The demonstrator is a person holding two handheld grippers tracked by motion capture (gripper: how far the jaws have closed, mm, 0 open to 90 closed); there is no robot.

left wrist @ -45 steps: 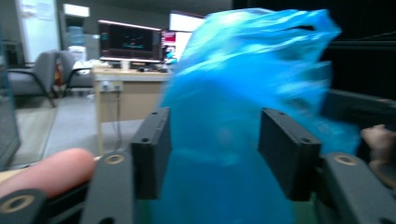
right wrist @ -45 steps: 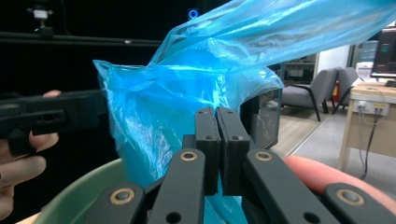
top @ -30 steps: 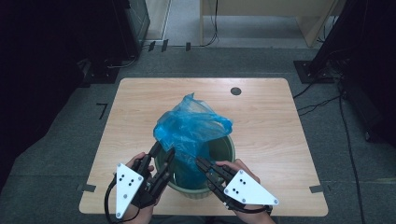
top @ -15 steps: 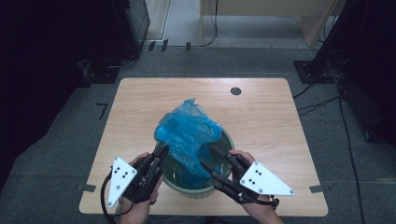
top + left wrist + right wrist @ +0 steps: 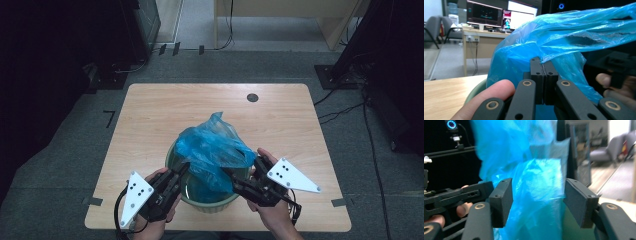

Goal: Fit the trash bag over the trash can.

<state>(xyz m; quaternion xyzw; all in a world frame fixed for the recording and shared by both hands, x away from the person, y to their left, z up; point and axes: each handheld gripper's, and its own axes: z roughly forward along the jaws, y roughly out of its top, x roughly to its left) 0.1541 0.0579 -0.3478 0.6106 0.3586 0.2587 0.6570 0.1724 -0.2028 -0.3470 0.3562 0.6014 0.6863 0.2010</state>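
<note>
A blue plastic bag [image 5: 212, 147] stands crumpled in a round green bin [image 5: 210, 206] near the table's front edge. My left gripper [image 5: 184, 167] reaches in from the bin's left side. In the left gripper view its jaws [image 5: 542, 62] are shut on a fold of the bag [image 5: 574, 32]. My right gripper [image 5: 227, 174] comes in from the bin's right side. Its jaws have just been opening. In the right gripper view they [image 5: 537, 200] stand apart with the bag's film [image 5: 511, 145] loose between the pads, not pressed.
The bin sits on a light wooden table [image 5: 150, 115] with a dark round hole [image 5: 252, 97] at the back right. Dark cabinets and cables stand on the grey floor around it. The other hand's gripper [image 5: 454, 195] shows at left in the right gripper view.
The right gripper's jaws have opened off the bag and the hand has drifted right. The left gripper's jaws have closed on the bag. The bag's top has shifted and sagged.
</note>
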